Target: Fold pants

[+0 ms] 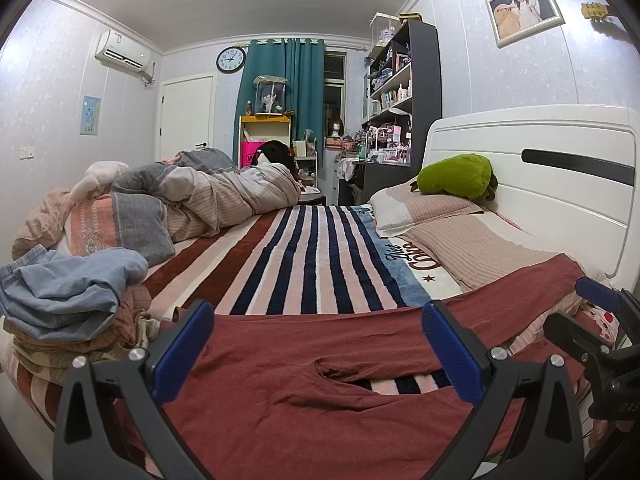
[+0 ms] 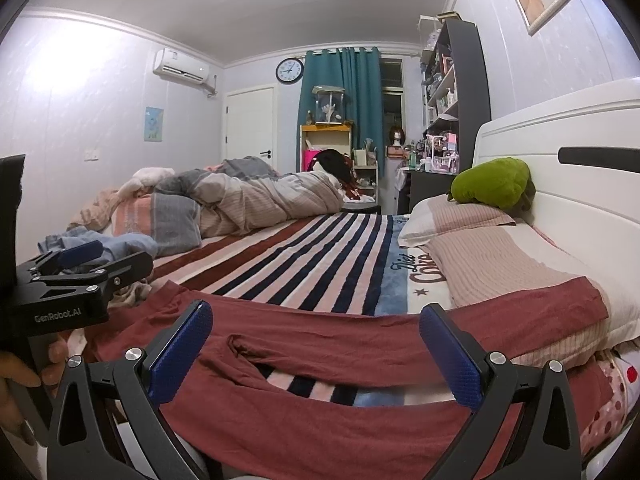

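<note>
Dark red pants [image 1: 304,396] lie spread flat across the near edge of the striped bed, legs running to the right toward the pillows, with a gap between the legs; they also show in the right wrist view [image 2: 360,340]. My left gripper [image 1: 318,348] is open and empty, hovering low over the waist and crotch part. My right gripper [image 2: 316,354] is open and empty, over the two legs. The right gripper shows at the right edge of the left wrist view [image 1: 600,320]; the left gripper shows at the left of the right wrist view [image 2: 80,264].
A pile of folded clothes with blue jeans on top [image 1: 68,296] sits at the left. A rolled quilt [image 1: 224,196] lies at the far side. Pillows [image 1: 472,248], a green plush [image 1: 456,174] and the white headboard [image 1: 560,168] stand at the right.
</note>
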Demonstrator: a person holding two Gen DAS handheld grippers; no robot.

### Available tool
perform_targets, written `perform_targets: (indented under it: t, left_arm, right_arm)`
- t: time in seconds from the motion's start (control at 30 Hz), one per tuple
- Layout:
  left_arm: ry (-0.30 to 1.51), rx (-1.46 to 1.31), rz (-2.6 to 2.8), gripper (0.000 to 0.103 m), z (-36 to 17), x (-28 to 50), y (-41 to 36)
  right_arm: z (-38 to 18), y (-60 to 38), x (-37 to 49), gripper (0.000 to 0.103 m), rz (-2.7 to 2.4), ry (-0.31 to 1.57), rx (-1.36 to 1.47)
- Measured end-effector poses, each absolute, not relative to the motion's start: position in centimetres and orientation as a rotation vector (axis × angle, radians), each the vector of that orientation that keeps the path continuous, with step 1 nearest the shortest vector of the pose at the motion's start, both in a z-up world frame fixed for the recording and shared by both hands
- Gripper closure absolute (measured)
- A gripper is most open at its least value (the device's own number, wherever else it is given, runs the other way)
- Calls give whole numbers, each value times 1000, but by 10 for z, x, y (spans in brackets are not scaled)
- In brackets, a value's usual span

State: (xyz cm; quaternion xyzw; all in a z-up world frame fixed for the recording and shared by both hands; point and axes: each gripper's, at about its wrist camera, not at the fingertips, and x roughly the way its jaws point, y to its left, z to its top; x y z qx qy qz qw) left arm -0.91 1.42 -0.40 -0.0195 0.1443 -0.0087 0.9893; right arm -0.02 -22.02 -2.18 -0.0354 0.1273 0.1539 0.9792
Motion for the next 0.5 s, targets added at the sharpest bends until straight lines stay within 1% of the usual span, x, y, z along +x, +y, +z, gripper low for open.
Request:
perform_targets:
  t: [0.5]
  left_arm:
    - [294,-25,-6,1,-3,-8,13]
  right_arm:
    - [-23,-221,-7,1,311,266,-39]
